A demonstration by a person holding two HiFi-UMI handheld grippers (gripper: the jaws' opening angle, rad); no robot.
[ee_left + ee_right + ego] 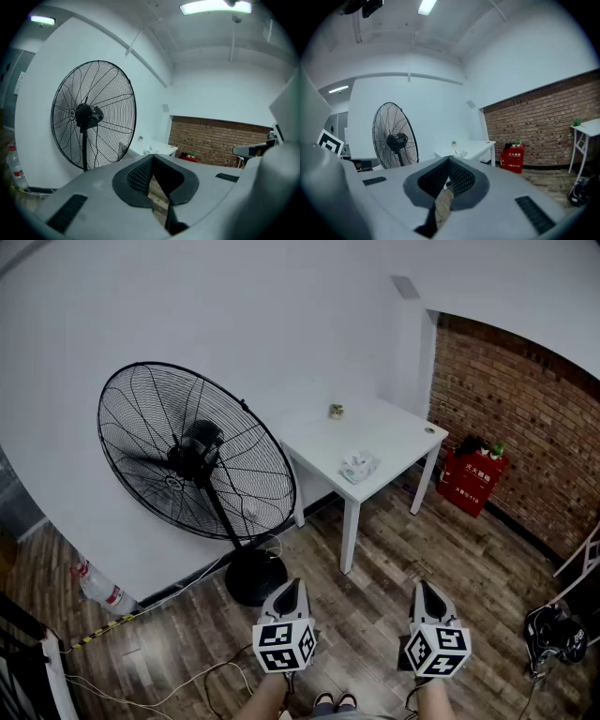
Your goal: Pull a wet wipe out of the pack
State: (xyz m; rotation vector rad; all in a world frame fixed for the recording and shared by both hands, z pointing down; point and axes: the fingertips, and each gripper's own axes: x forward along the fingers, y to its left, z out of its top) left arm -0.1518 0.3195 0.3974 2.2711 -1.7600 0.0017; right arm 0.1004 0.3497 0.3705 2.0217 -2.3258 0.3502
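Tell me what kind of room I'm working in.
Probably a bare workshop or studio rather than a home: a large pedestal fan on the wood floor, an exposed brick wall, and a small white table carrying the wipe pack.

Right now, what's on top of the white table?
Wet wipe pack at front, small container at back, round object at the right corner; anything under the pack is hidden.

The small pale white-and-green soft pack of wet wipes (359, 466) lies on the white desk (394, 432), close to the desk's near edge and by the front leg's corner. Its top looks rumpled and whitish. It is too small to tell whether a wipe sticks out of it.
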